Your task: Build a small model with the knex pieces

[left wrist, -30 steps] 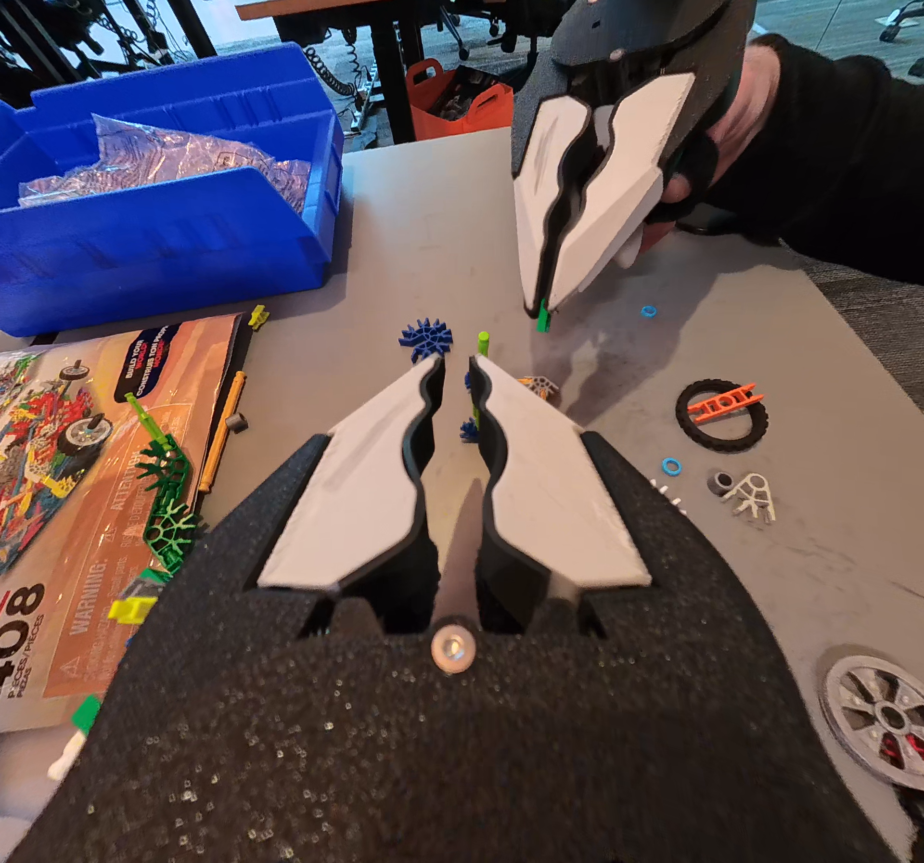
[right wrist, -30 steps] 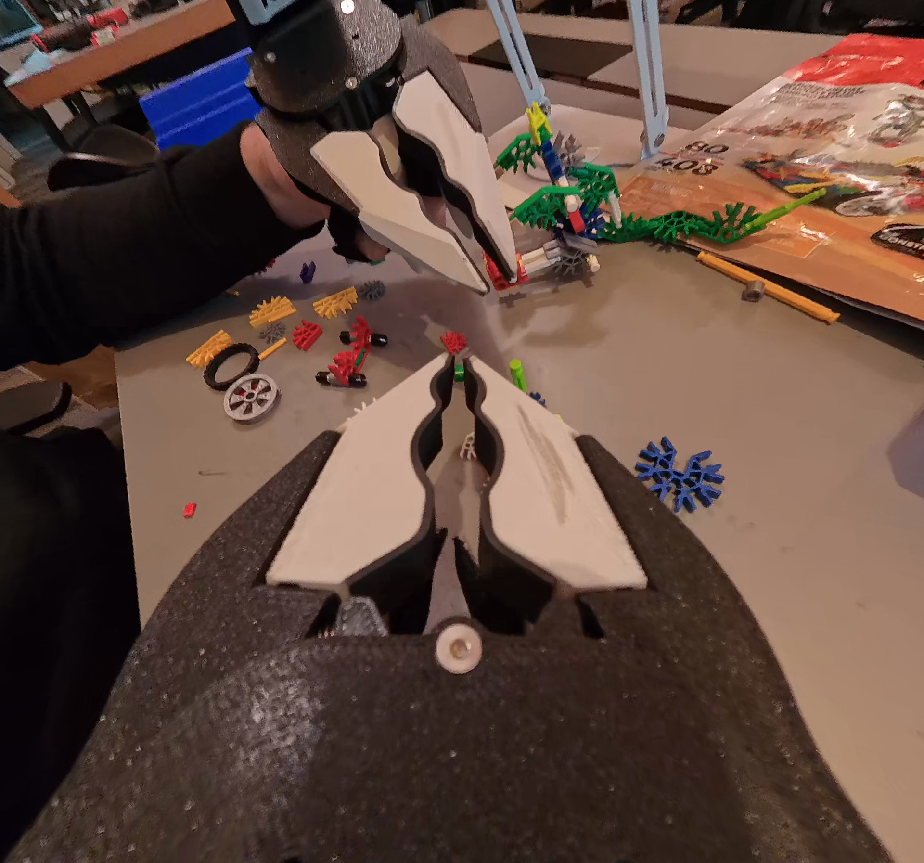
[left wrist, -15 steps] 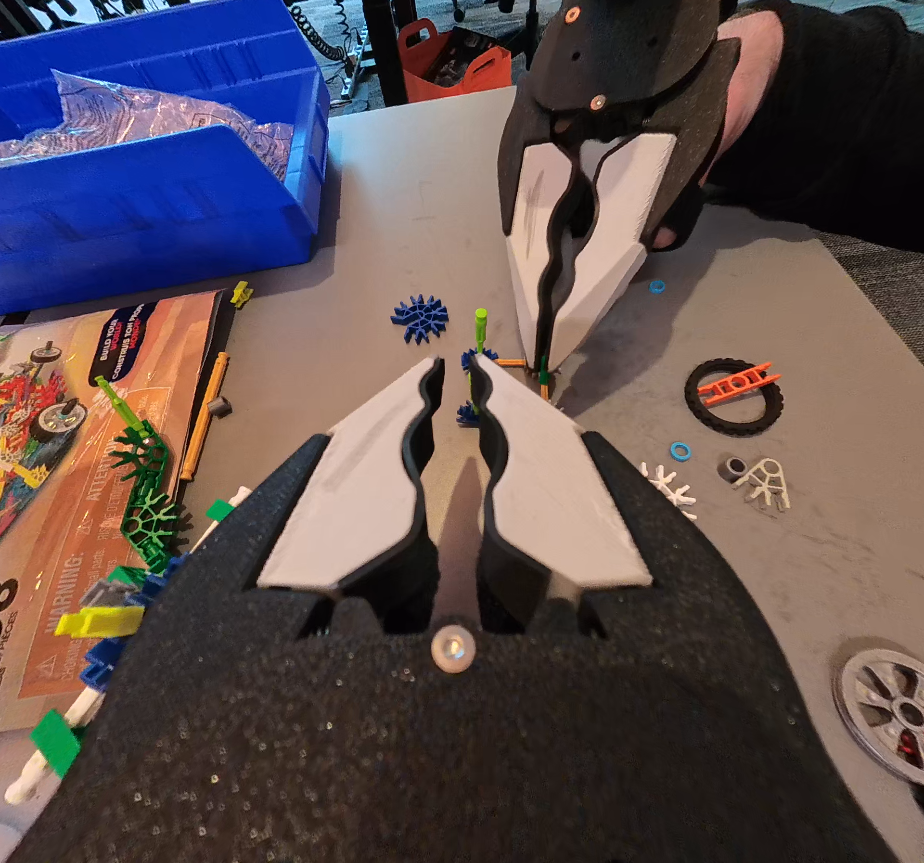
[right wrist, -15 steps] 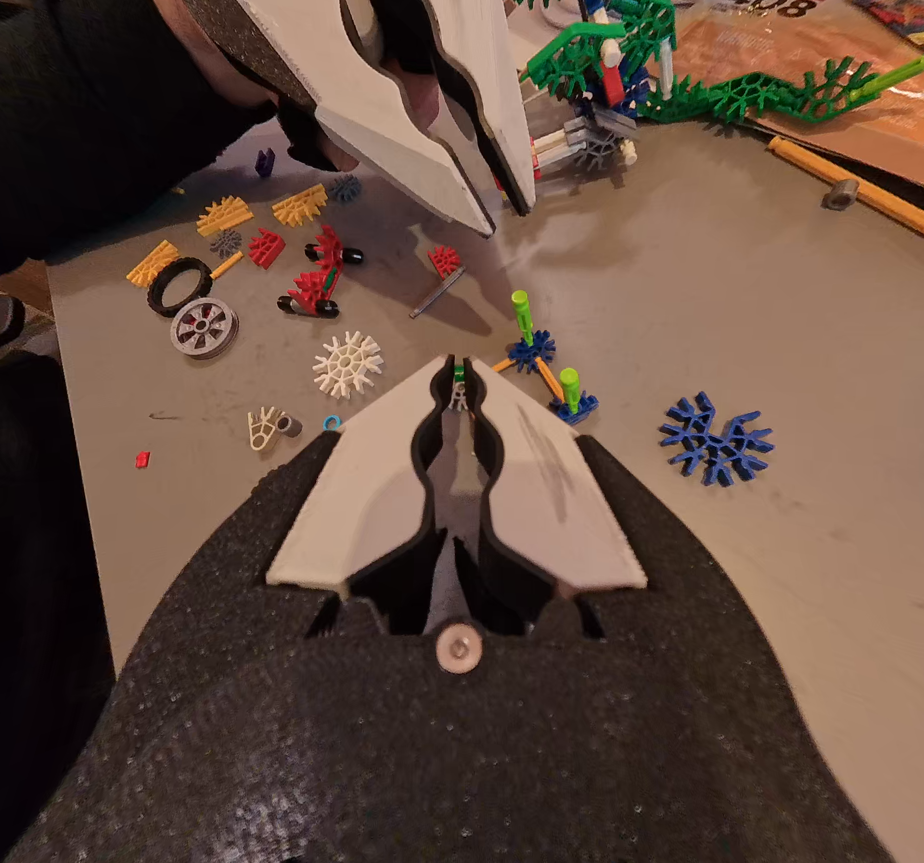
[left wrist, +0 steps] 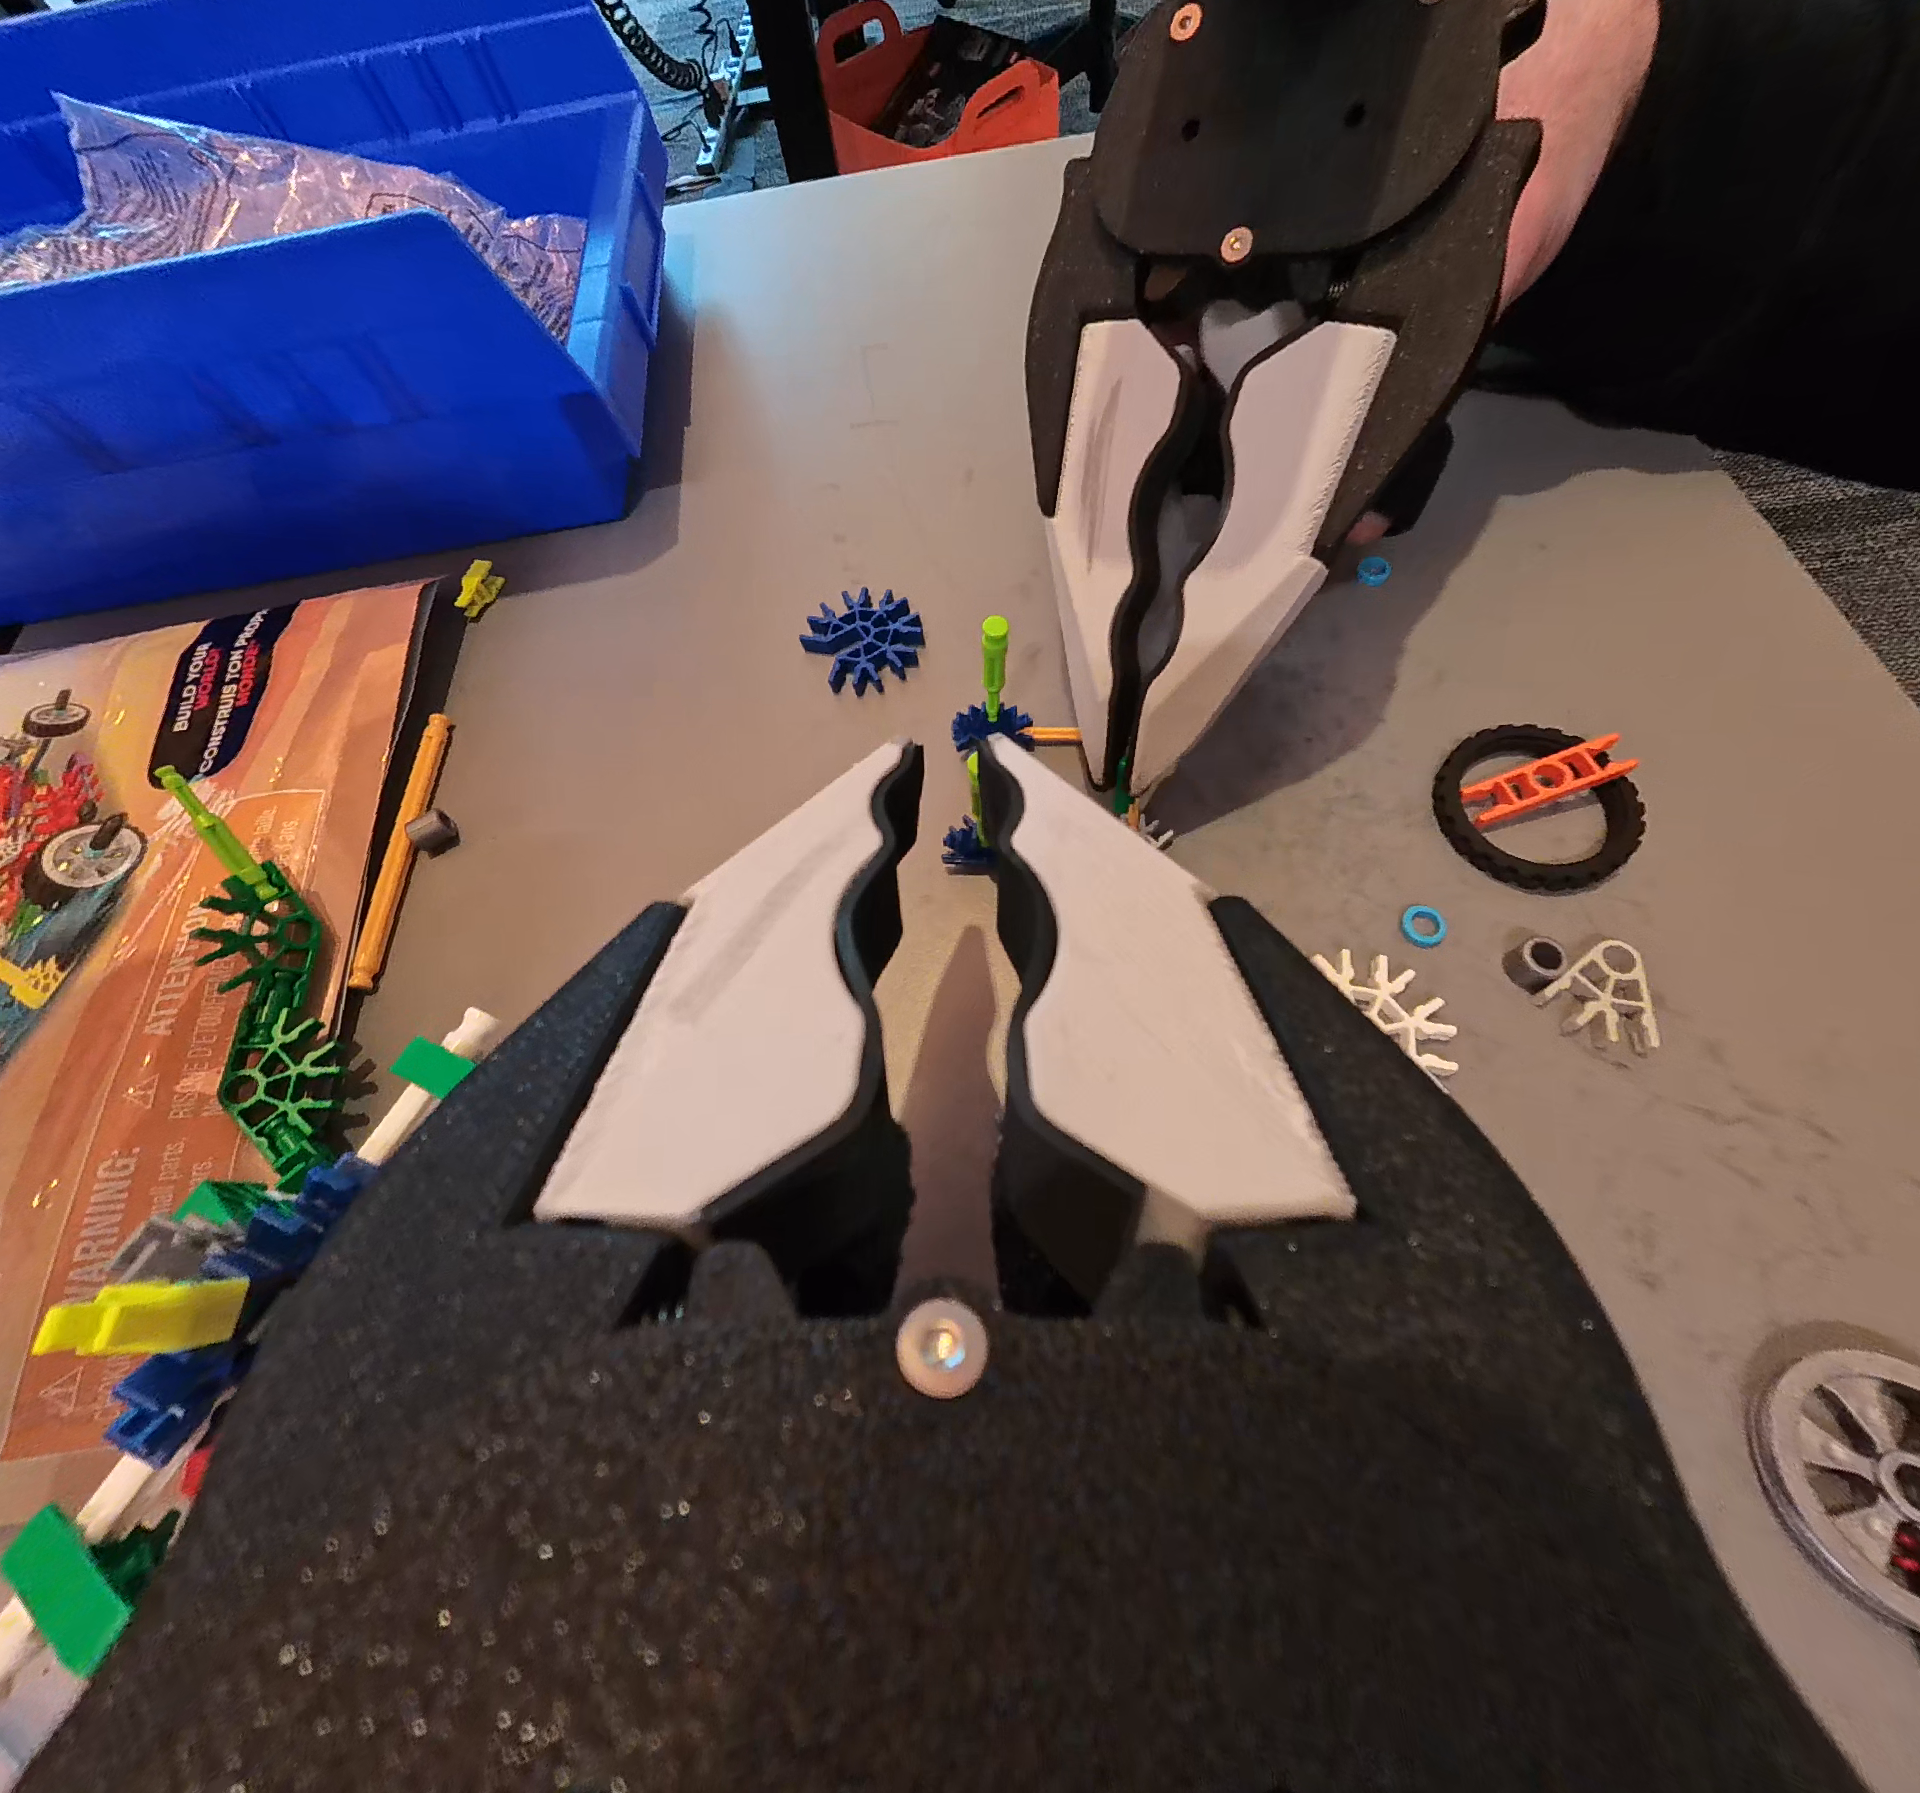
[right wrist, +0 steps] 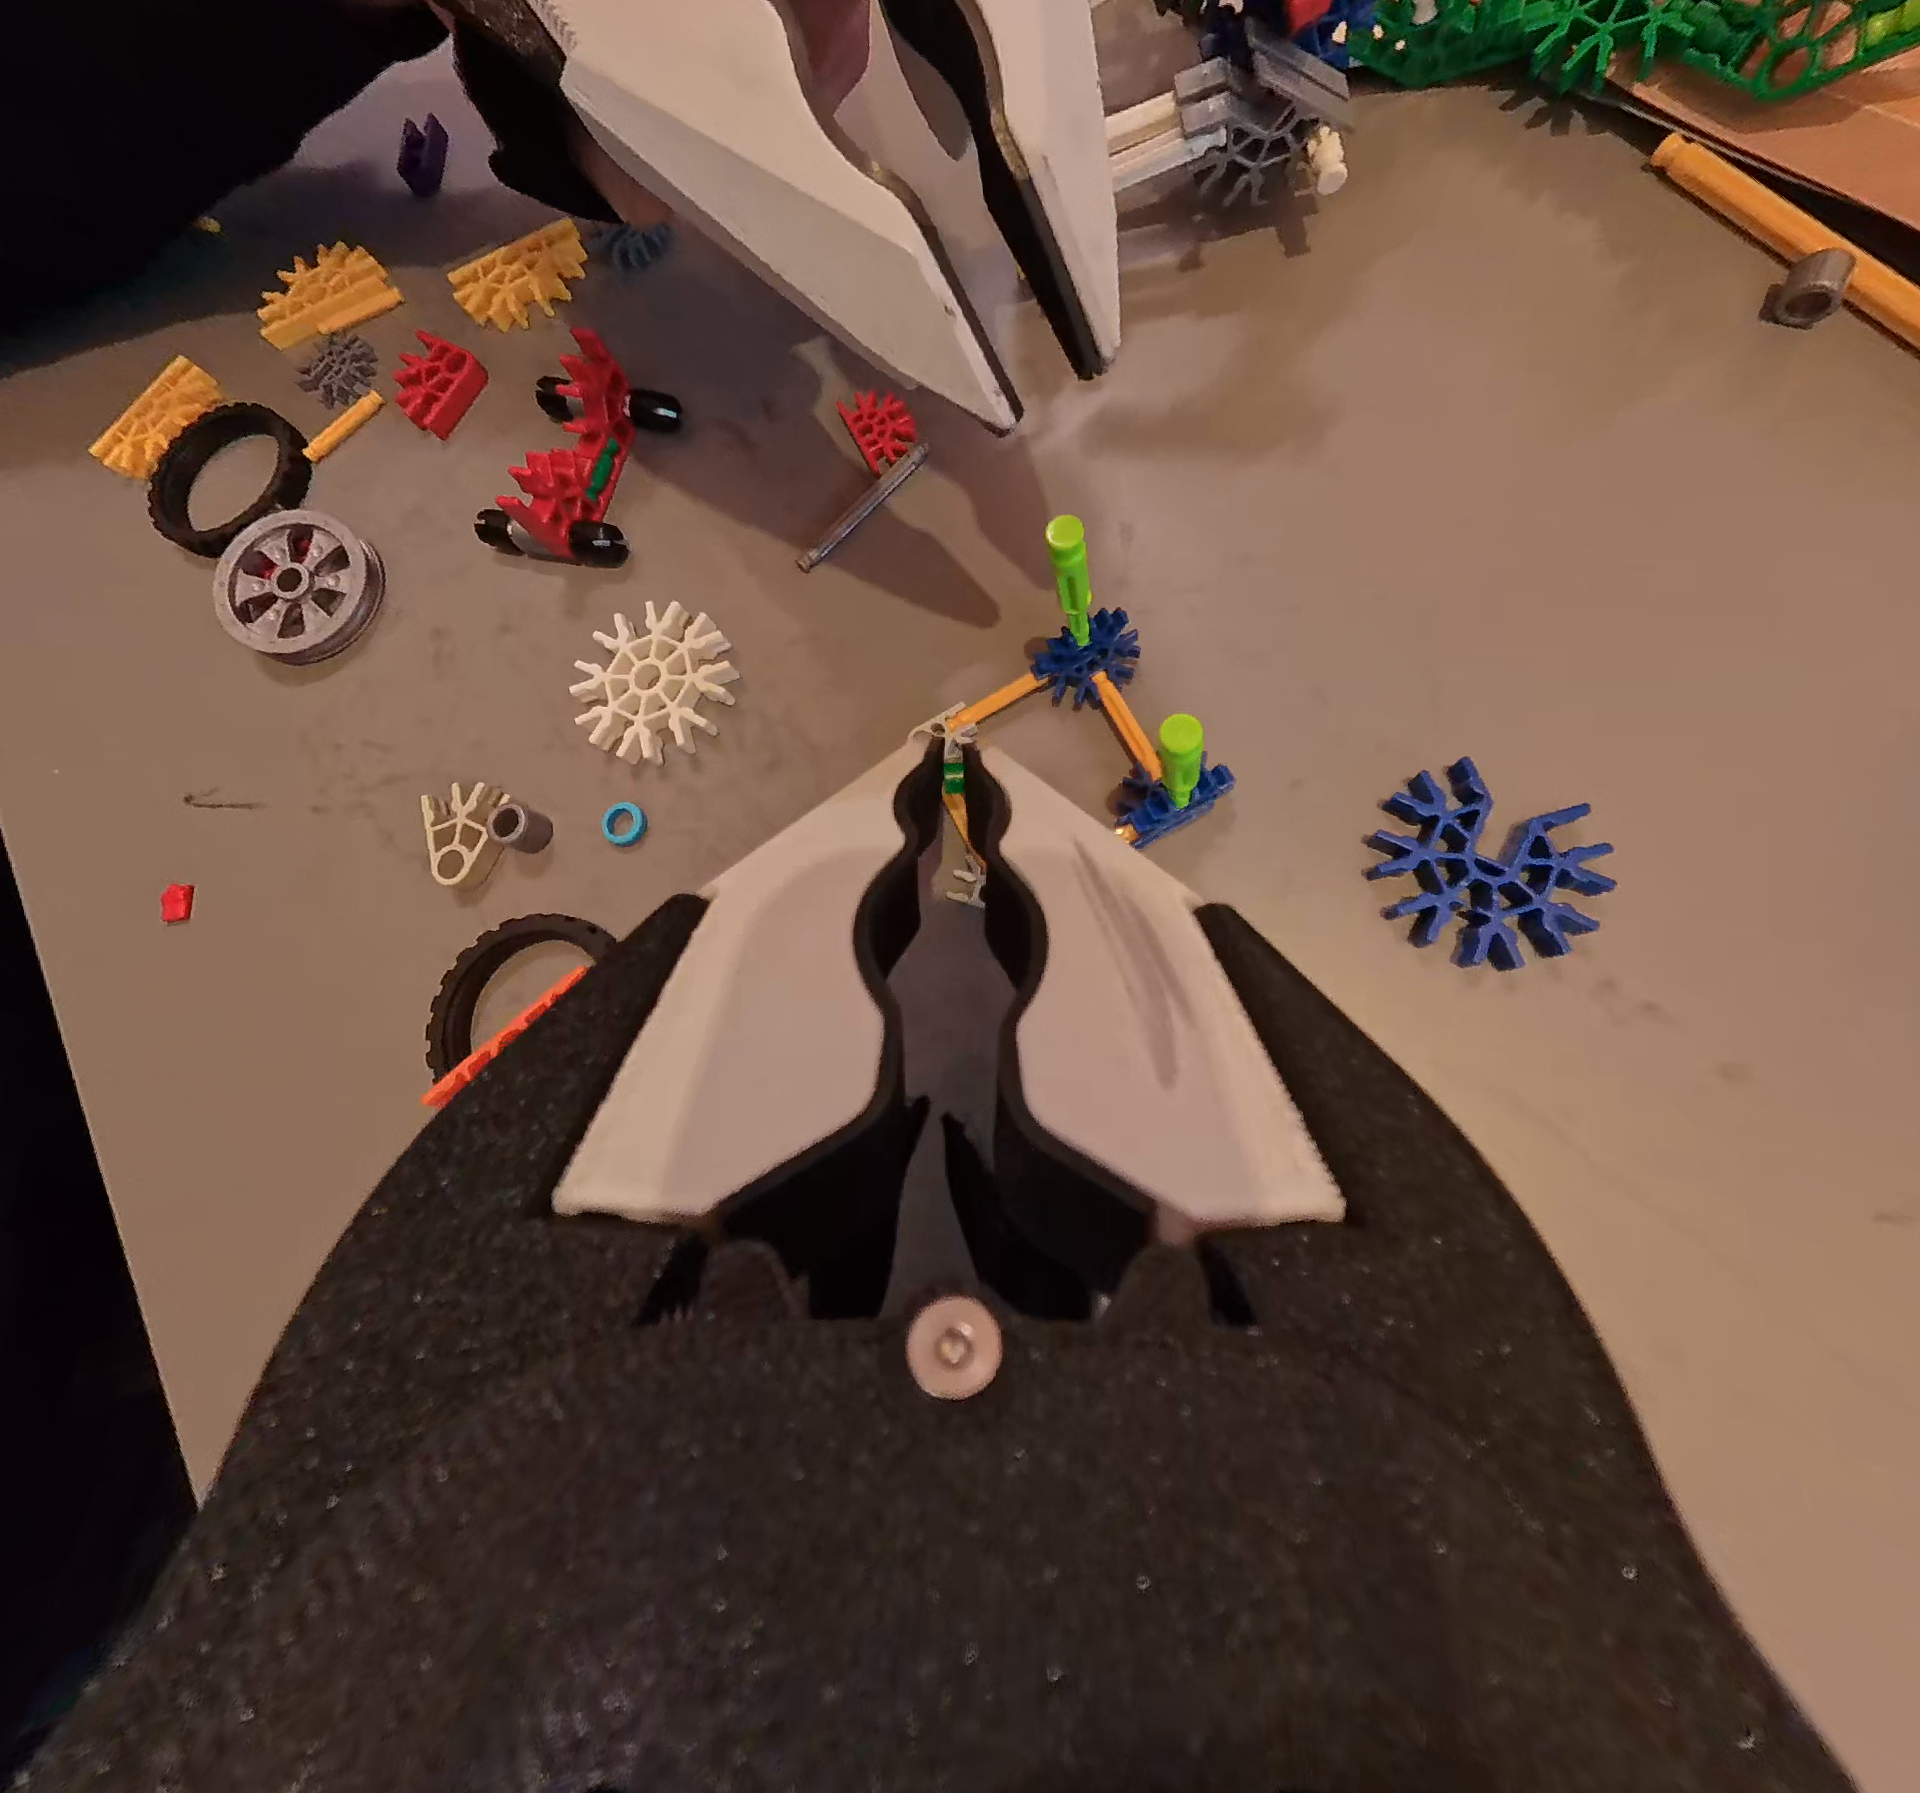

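Note:
A small assembly stands on the grey table [right wrist: 1507,517]: two blue connectors [right wrist: 1086,657] joined by orange rods [right wrist: 1127,720], each with an upright lime rod [right wrist: 1068,559]. It also shows in the left wrist view [left wrist: 992,720]. My right gripper [right wrist: 951,756] is shut on a short dark green rod [right wrist: 951,779]. The rod's tip is against a small grey connector [right wrist: 940,730] at the end of one orange rod. My left gripper [left wrist: 951,756] is open and empty. It hovers just above and behind the assembly, fingertips [right wrist: 1003,403] apart.
A loose blue snowflake connector [right wrist: 1486,870] and a white one [right wrist: 652,681] lie near. Red and yellow pieces [right wrist: 561,465], tyres and a wheel hub [right wrist: 296,585] lie at left. A green build [right wrist: 1558,8] is at the far right. A blue bin [left wrist: 312,341] and a printed bag [left wrist: 156,912] are at left. Left tips to right tips: about 6 centimetres. My right tips are roughly 9 centimetres from the loose blue snowflake connector [right wrist: 1486,870]. Seen from the left wrist view [left wrist: 865,630] as well.
My right gripper has come down to the table with the green rod and brought it to the assembly's grey connector. My left gripper has moved closer over the assembly.

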